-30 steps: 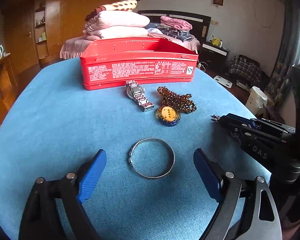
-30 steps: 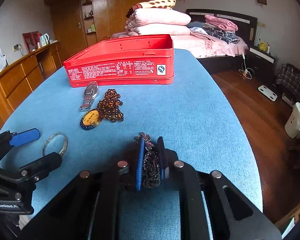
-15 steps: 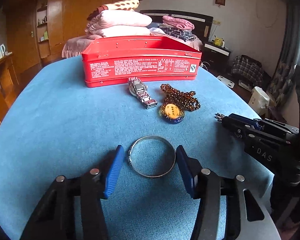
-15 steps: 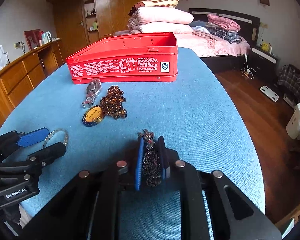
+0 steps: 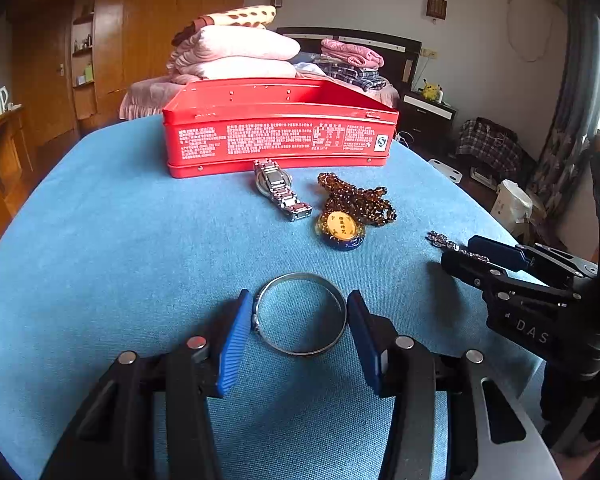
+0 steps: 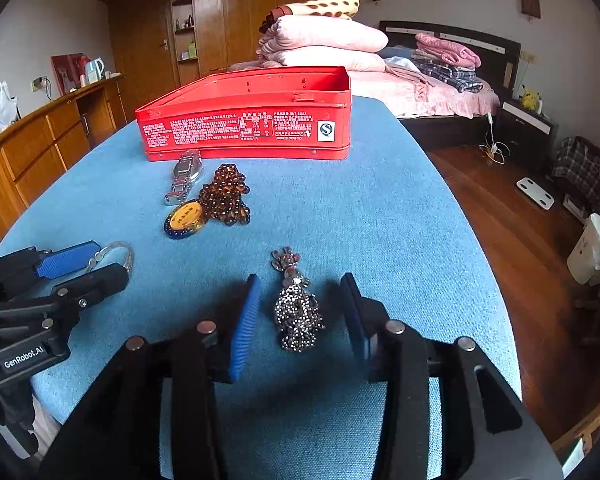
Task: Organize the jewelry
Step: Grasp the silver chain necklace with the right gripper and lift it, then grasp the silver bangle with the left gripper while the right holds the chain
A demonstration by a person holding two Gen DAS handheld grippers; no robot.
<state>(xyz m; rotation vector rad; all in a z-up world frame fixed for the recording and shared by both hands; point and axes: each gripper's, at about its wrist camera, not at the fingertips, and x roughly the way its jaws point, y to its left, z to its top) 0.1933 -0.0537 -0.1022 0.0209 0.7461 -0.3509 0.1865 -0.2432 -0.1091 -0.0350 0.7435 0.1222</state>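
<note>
- The blue-covered table [image 5: 100,248] takes up most of the room in front of me, with all the jewelry laid out on its cloth.
- A red tin box [image 5: 280,132], open at the top, stands at the far side of the table; nothing can be seen inside it from here.
- The left gripper [image 5: 300,320] rests low over the near edge, its blue pads closed in against both sides of the silver bangle [image 5: 300,314], which lies flat on the cloth.
- The right gripper [image 6: 300,312] sits beside it, its jaws opening; the beaded dark chain [image 6: 298,308] lies in a heap between the pads, touching neither.
- A brown bead necklace [image 5: 356,202] is bunched near the middle of the table, its round yellow pendant [image 5: 341,230] on the side nearer the grippers.
- A silver wristwatch [image 5: 280,190] lies just in front of the red box, right next to the beads.
</note>
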